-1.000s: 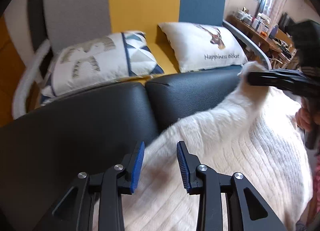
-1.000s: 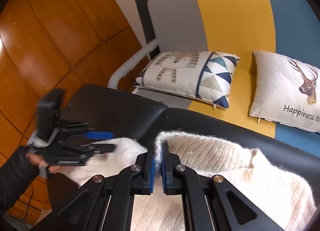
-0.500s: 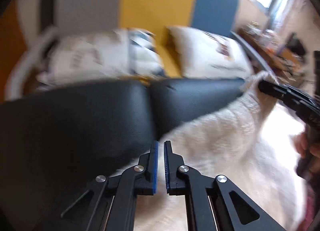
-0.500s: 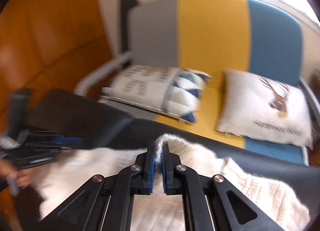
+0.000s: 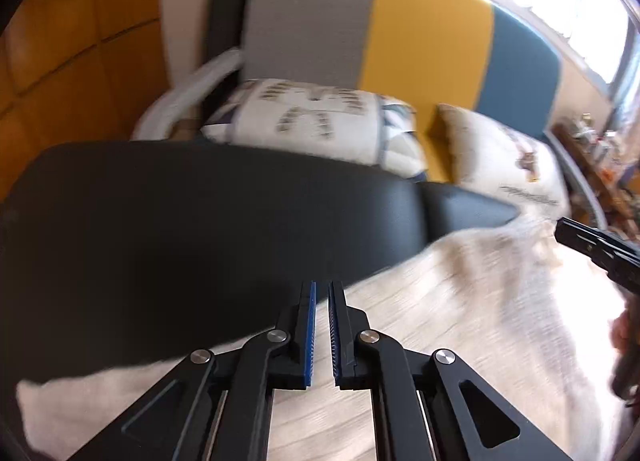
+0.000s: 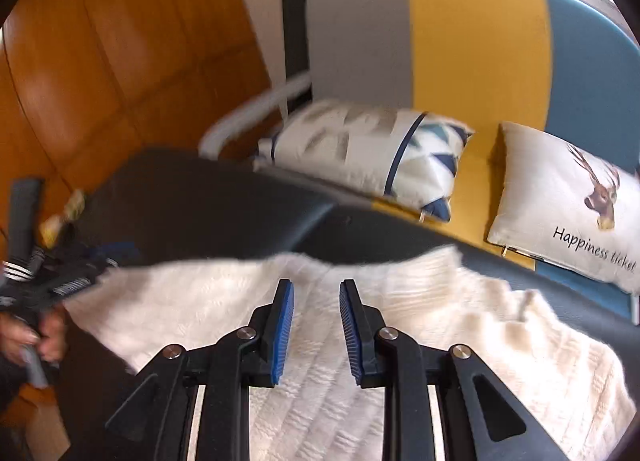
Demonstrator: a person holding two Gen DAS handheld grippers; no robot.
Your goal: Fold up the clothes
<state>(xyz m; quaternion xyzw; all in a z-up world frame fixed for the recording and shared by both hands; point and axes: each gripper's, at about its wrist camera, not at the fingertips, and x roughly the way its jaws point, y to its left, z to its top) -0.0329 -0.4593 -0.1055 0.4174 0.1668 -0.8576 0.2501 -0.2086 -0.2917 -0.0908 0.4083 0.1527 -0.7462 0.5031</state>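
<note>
right gripper point(image 6: 316, 293) let sweater edge drop, jaws opening | left gripper point(image 5: 322, 293) pressed together | 1 sweater point(image 6: 400, 301) | 2 pillows point(image 6: 360, 149)

left gripper point(image 5: 322, 293): pointing downward, jaws nearly touching | right gripper point(image 6: 316, 293): pointing downward, jaws opening, nothing between them

1. Your sweater point(image 6: 400, 321) is cream-white, fuzzy and ribbed.
2. You have it spread flat across the black cushion point(image 6: 224, 213).
3. Its far edge lies folded over, slightly rumpled.
</note>
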